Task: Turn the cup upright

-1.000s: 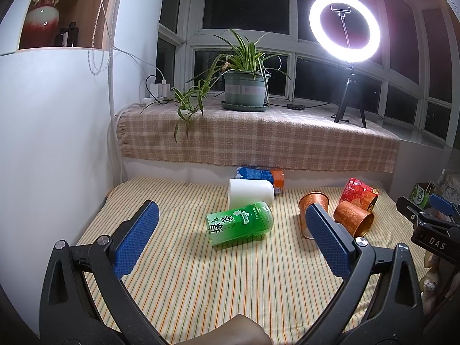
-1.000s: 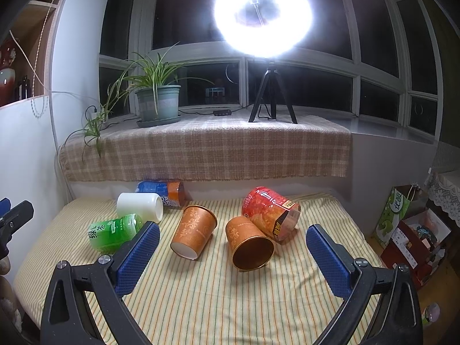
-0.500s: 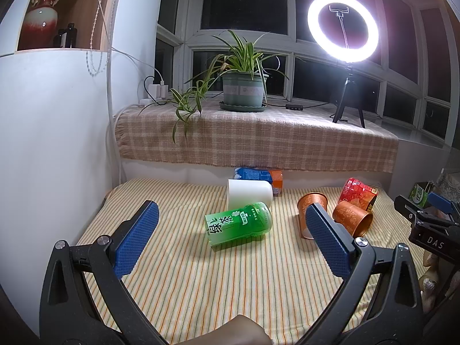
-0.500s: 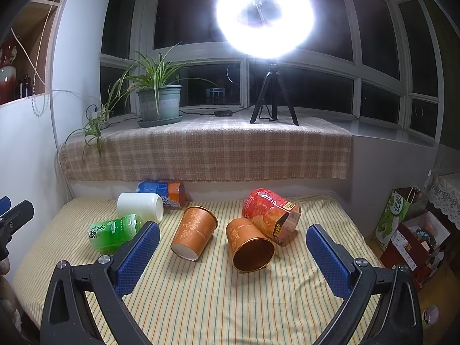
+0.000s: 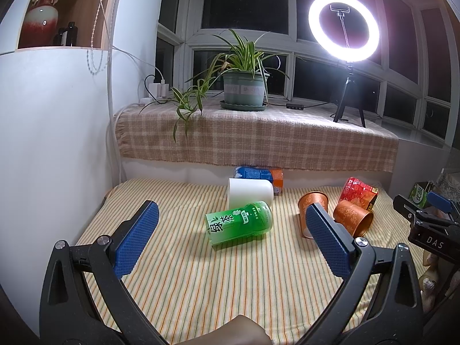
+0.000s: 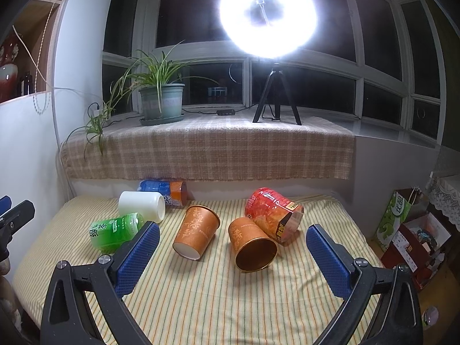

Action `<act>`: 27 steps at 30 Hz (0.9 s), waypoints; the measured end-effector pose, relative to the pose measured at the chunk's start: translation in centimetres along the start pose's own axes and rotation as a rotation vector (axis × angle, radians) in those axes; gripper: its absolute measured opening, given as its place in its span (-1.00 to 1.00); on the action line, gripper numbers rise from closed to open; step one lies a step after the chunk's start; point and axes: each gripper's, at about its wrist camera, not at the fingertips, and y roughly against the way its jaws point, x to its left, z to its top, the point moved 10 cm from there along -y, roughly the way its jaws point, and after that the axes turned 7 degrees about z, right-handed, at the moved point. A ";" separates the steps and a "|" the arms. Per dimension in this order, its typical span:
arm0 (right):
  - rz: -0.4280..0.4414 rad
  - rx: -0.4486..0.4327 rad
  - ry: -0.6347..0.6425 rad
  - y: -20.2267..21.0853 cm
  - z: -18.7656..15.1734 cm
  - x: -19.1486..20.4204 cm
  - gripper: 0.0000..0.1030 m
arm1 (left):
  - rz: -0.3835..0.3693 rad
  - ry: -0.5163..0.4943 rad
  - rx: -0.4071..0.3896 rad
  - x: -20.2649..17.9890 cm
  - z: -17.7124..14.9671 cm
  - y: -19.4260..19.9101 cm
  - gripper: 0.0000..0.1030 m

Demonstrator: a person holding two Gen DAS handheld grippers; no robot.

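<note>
Hovering level over my striped cloth [image 6: 230, 302]: left gripper [image 5: 233, 247] and right gripper [image 6: 233, 254], both spread wide, empty. Green cup [image 5: 238, 222] and orange cups [image 6: 197, 235] [image 6: 253, 244] lying sideways ahead.

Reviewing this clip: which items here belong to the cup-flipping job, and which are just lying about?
Job items, all on their sides: green cup, white cup, blue-and-orange cup, two copper cups, red cup; left gripper and right gripper, both open.

Lying about: potted plant, ring light, vase, green carton.
</note>
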 end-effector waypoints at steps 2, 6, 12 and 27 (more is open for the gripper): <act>0.002 0.001 0.002 -0.1 0.0 0.0 1.00 | 0.001 -0.002 0.000 -0.2 0.1 0.0 1.00; 0.004 0.002 0.008 -0.1 -0.2 0.3 0.99 | 0.001 -0.001 0.000 -0.1 0.0 0.0 1.00; 0.011 0.004 0.013 -0.6 0.0 0.7 0.99 | 0.006 -0.001 0.006 -0.5 -0.1 -0.2 1.00; 0.127 0.028 0.104 -4.3 0.8 3.7 0.99 | 0.043 0.014 0.043 1.9 -1.1 -2.0 1.00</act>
